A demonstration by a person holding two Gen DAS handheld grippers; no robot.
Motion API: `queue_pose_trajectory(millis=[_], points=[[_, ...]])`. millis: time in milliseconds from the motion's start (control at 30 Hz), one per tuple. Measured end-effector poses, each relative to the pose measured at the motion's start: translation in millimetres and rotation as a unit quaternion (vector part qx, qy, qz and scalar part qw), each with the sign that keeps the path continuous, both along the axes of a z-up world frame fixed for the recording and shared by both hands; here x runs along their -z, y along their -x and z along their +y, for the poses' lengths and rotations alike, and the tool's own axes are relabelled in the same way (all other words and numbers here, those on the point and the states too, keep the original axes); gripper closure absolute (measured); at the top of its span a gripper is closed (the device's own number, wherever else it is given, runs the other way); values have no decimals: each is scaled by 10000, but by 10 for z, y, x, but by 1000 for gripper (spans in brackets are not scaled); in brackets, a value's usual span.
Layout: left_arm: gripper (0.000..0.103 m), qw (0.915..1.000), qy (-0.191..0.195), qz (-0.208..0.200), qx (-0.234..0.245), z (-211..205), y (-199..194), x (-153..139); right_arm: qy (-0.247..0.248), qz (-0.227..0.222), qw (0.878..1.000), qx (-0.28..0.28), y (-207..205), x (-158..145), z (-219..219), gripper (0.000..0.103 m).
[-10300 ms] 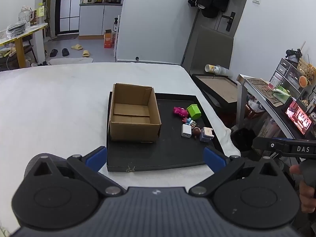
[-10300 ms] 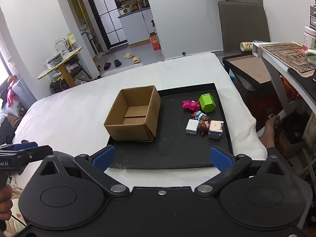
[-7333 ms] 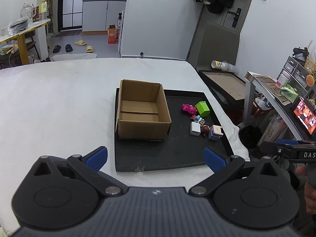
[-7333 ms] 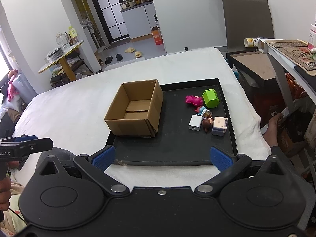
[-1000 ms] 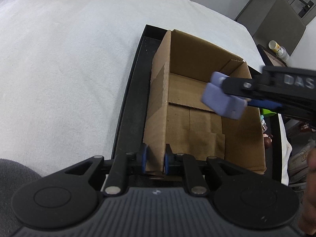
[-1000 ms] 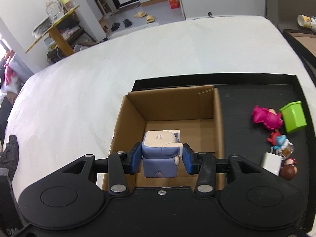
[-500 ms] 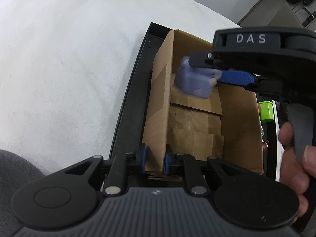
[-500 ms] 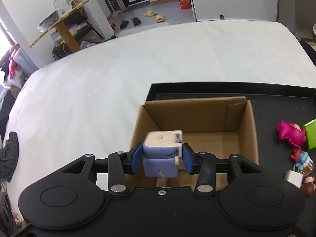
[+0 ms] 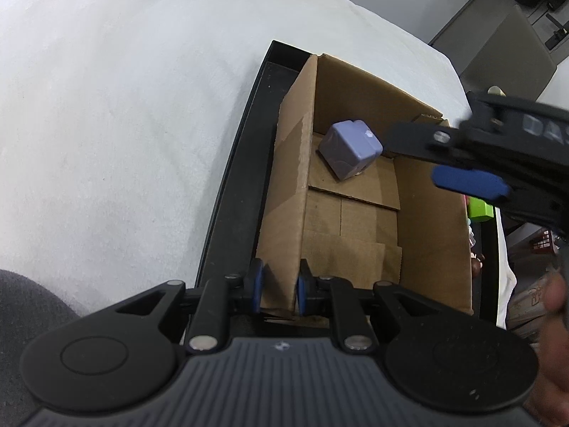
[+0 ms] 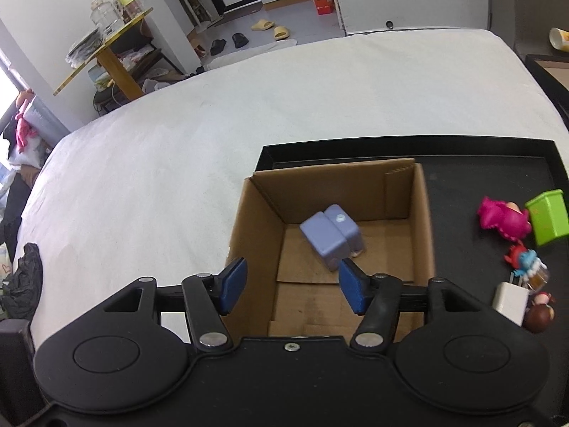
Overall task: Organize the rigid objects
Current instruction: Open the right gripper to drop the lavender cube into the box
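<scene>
The right hand-held gripper (image 10: 291, 286), jaws just opened with nothing between them, hangs over the cardboard box (image 10: 419, 220); the remaining toys (image 10: 512, 235) lie right of frame. The left hand-held gripper (image 9: 277, 291) pinches the box wall; the purple cube (image 10: 332, 236) is inside, tilted.

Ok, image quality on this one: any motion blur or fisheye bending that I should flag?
Left wrist view: the right gripper is smeared by motion, its lettering unreadable; the purple cube and cardboard box stay sharp. Right wrist view: the cube is slightly soft, and the black tray rim bows from fisheye distortion. No glare in either.
</scene>
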State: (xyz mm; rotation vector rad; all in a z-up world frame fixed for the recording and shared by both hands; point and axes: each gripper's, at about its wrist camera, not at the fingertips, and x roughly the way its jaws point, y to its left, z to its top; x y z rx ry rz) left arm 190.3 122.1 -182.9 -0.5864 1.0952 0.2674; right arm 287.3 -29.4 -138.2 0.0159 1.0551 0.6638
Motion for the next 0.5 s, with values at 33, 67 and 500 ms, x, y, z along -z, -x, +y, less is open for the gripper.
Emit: queue_pose_trajectory(millis=[33,67,500], points=[[87,10000,-3,5,-2,-9,3,-11,-12,-2,10000,23,9,-20,-43,45],[87,10000,-17,13,-2,-20,-7,-7,-12,-12,10000,39,-1,-36,-31,45],[87,9998,-185,88,31,-78,-34,17,-46,-220,9990,390,-29,-190,-514,41]])
